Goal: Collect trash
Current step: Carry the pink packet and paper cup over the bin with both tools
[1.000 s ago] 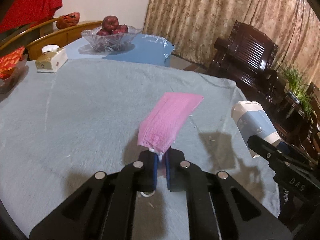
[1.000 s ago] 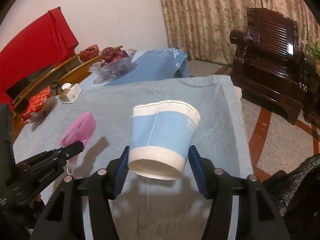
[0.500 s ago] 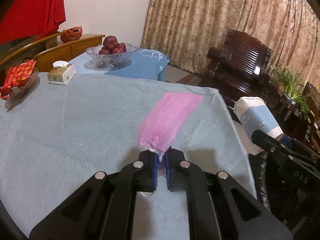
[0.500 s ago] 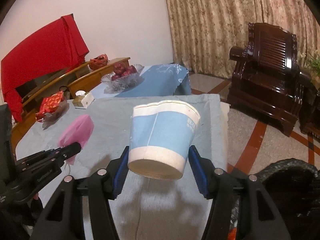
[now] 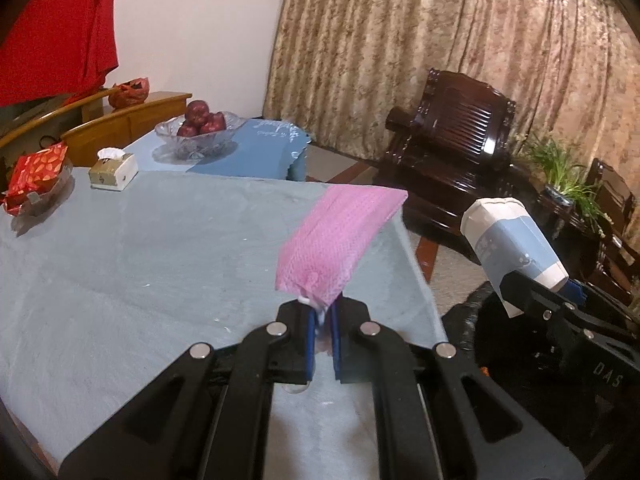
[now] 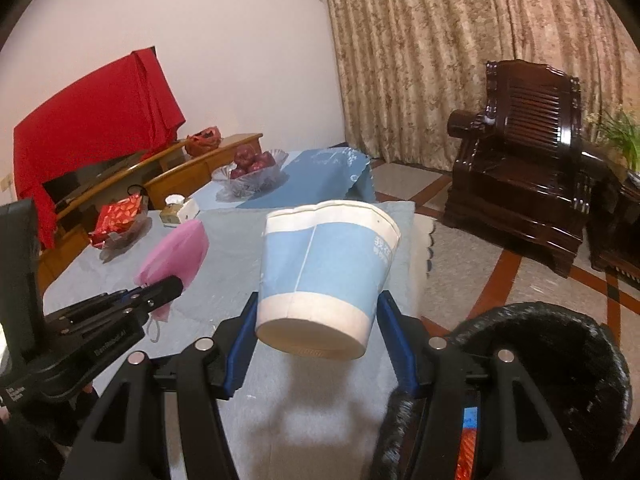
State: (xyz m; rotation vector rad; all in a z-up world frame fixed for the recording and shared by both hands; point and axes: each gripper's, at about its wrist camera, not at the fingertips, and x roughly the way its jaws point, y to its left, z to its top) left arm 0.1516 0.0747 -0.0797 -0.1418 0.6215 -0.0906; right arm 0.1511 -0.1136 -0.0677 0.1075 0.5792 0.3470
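Both grippers carry trash above the edge of the grey cloth-covered table (image 5: 120, 264).

The left gripper (image 5: 322, 316) is pinched nearly closed on a pink pleated face mask (image 5: 340, 240), which juts forward over the table. The right gripper (image 6: 320, 320) clamps a blue-and-white paper cup (image 6: 326, 268) at its base, tilted away. Just beside the right gripper, low at the table's side, gapes a black-lined trash bin (image 6: 560, 360). Farther back stand a tissue box (image 5: 114, 170), a glass bowl of red apples (image 5: 200, 130) and a dark wooden armchair (image 6: 528, 160).
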